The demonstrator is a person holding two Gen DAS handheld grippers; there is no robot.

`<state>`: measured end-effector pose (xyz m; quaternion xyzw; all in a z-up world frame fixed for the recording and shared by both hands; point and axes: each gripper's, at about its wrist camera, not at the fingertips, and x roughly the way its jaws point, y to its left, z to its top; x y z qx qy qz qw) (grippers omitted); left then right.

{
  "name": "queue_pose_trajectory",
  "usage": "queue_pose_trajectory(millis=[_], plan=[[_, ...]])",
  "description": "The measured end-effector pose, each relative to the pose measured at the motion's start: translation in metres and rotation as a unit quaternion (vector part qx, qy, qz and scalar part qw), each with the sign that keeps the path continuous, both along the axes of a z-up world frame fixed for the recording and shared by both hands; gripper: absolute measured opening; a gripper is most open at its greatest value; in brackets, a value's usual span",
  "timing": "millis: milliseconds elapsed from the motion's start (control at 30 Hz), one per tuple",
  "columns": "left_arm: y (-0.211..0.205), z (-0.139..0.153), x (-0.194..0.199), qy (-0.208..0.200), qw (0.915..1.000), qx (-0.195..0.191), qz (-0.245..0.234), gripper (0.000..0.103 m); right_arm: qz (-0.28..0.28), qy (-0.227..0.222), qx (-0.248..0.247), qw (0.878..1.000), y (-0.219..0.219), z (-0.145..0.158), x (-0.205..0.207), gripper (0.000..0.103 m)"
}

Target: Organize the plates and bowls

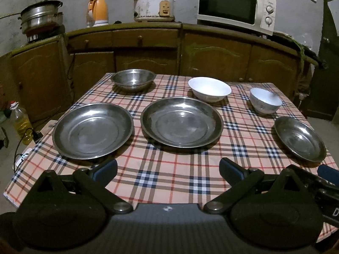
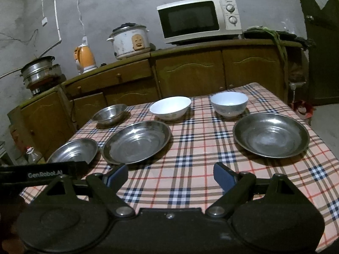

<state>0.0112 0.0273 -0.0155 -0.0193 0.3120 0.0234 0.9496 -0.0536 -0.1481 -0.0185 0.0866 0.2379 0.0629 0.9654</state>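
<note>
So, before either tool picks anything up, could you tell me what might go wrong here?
1. The right steel plate sits close to the table's right edge; a nudge could push it off.
2. The steel plates are shallow with thin rims, so the open right tool may slip when pinching one.
3. The white bowl and the blue-white bowl look ceramic; stacking them carelessly could chip them.

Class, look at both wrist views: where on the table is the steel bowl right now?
The steel bowl sits at the table's far left corner, behind the left steel plate and left of the wide white bowl; the right wrist view shows it far left too.
</note>
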Motion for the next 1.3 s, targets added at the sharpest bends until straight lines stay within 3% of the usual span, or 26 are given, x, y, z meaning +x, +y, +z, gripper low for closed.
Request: queue_pose_trajectory(millis=[200, 1300], plan=[[0.005, -0.004, 0.003, 0.004, 1.0000, -0.002, 0.005, 0.103, -0.008, 0.002, -0.018, 1.000, 0.005, -0.005, 0.003, 0.103], [0.039, -0.027, 0.065, 0.044, 0.9985, -0.016, 0.028, 0.103, 0.015, 0.036, -0.019, 0.999, 0.014, -0.024, 0.066, 0.103]])
